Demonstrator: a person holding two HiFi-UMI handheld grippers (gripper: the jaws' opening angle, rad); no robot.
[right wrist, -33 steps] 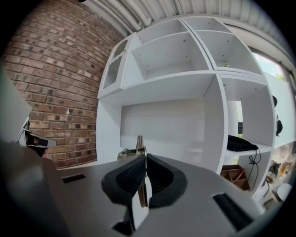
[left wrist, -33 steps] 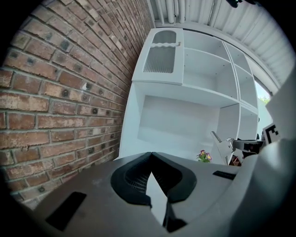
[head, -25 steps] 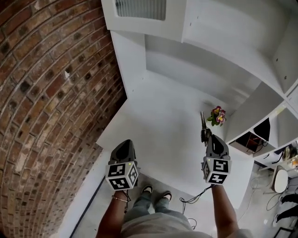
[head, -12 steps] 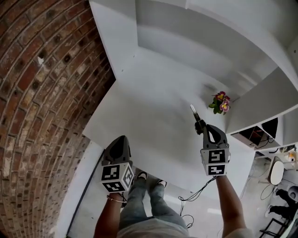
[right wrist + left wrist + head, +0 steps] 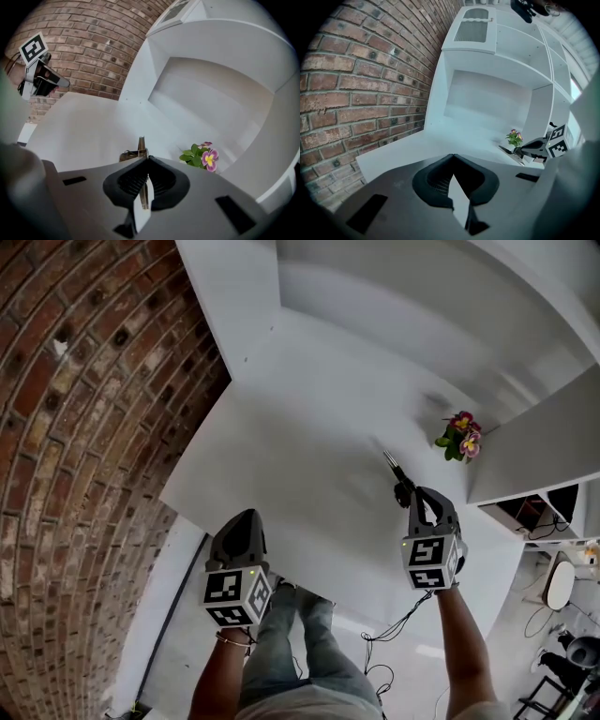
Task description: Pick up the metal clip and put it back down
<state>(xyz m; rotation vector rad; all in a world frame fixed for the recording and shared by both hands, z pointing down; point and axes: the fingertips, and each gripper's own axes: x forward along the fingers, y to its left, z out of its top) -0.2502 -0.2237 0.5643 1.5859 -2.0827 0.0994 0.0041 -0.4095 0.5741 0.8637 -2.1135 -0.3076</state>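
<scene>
Right tool [image 5: 413, 498] clamped on metal clip [image 5: 395, 471]; clip pokes out ahead of jaws, seemingly just above white surface [image 5: 291, 456]. Since 1 s ago: clip drawn away from flower [image 5: 459, 435], tilted further left. Set-down likely next. Left tool [image 5: 246, 531] closed, empty, at surface edge.

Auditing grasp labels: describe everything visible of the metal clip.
The metal clip is slim, dull grey-brown metal: a narrow strip pointing forward from a wider dark base. The right tongs are shut on its rear end, holding it over the white table. Contact with the table cannot be told.
</scene>
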